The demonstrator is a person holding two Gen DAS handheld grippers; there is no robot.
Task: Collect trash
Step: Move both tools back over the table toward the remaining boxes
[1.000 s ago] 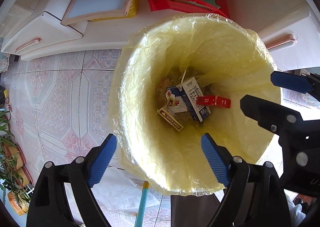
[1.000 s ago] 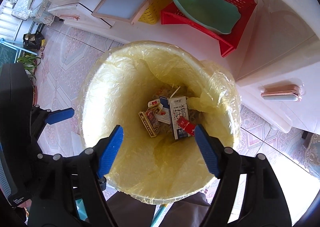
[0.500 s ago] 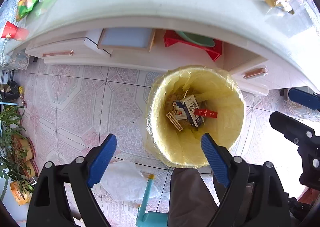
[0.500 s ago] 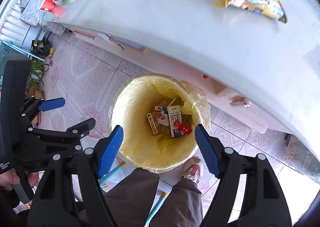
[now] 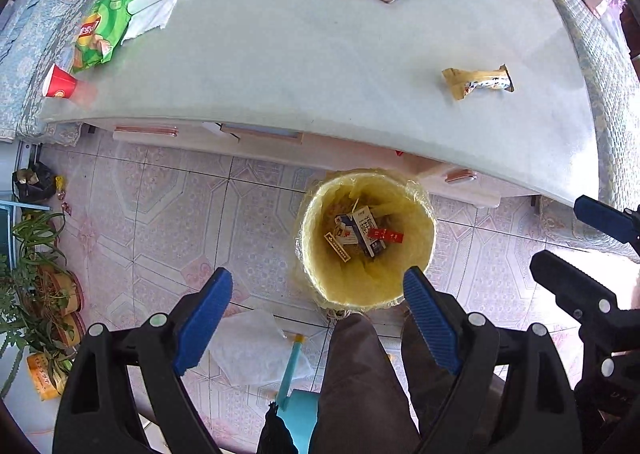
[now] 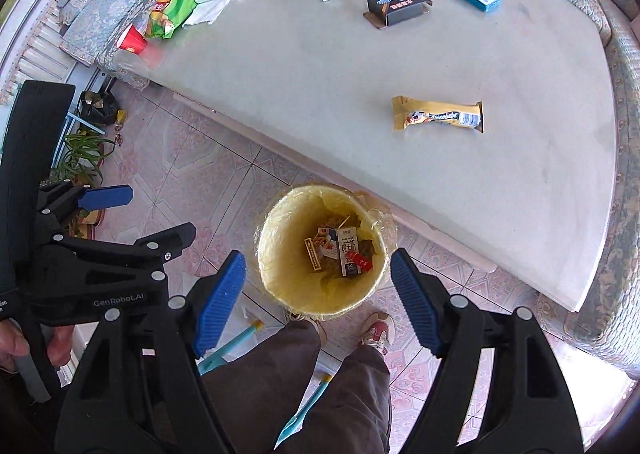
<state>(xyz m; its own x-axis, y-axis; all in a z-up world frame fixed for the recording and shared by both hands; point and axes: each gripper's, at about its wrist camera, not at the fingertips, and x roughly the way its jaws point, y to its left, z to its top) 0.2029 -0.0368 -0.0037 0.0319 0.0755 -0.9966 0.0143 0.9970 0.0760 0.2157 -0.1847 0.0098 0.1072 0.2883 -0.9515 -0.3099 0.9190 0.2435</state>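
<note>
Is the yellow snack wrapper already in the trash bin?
No, the yellow snack wrapper lies on the table, apart from the trash bin on the floor below.

The left tool (image 5: 316, 302) hangs open and empty above the yellow-lined bin (image 5: 320, 274) holding cartons.

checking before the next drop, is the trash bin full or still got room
Still has room: the trash bin holds only a few cartons at the bottom, with bare yellow liner above them.
</note>
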